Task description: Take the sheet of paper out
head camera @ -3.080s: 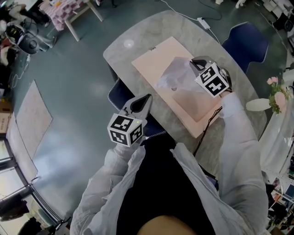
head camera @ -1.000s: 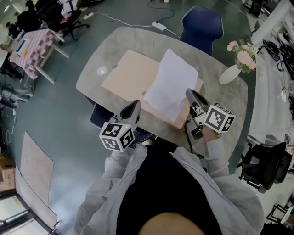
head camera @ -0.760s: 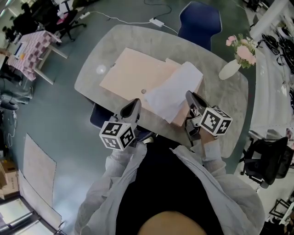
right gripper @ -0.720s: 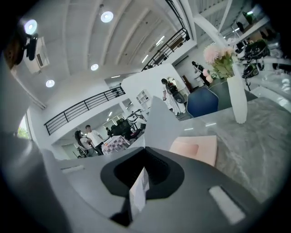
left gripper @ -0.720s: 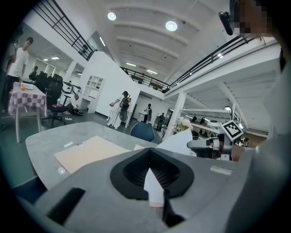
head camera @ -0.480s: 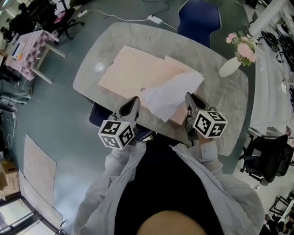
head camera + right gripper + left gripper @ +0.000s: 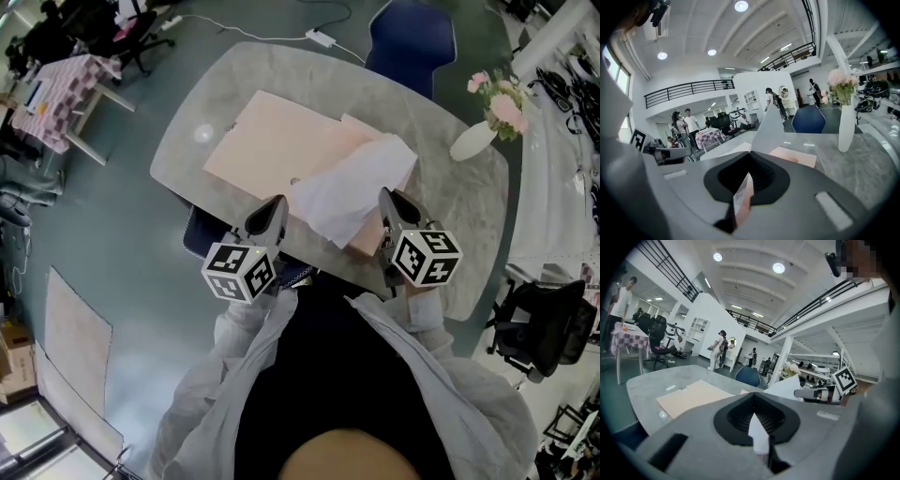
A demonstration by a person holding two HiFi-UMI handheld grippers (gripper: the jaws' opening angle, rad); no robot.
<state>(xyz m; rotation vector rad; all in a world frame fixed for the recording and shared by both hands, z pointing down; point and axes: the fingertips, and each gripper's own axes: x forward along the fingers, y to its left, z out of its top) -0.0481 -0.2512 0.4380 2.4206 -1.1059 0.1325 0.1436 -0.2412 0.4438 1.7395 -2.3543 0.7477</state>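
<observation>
Item: sheet, white, one. It was lifted and bowed above the near right part of the folder, spanning the gap between the two grippers, with its far corner raised towards the vase.

Item: folder, peach, flat on the table, lying on a slant from far left to near right. A second peach layer showed just past the sheet's far edge.

Item: left gripper, at the near edge of the table, just beside the folder's near side. Its jaws were closed on a thin white sliver, the sheet's near left corner.

Item: right gripper, over the folder's near right edge. Its jaws were closed on a thin strip, white at the edge and pinkish on its face, and the sheet rose straight up from the jaw tips. This read as a grip on the sheet's edge. Whether any of the folder was pinched in with it could not be told.

Item: table, grey, oval.

Item: vase, white, upright near the table's far right rim, holding pink flowers.

Item: chair, blue, at the far side of the table.
</observation>
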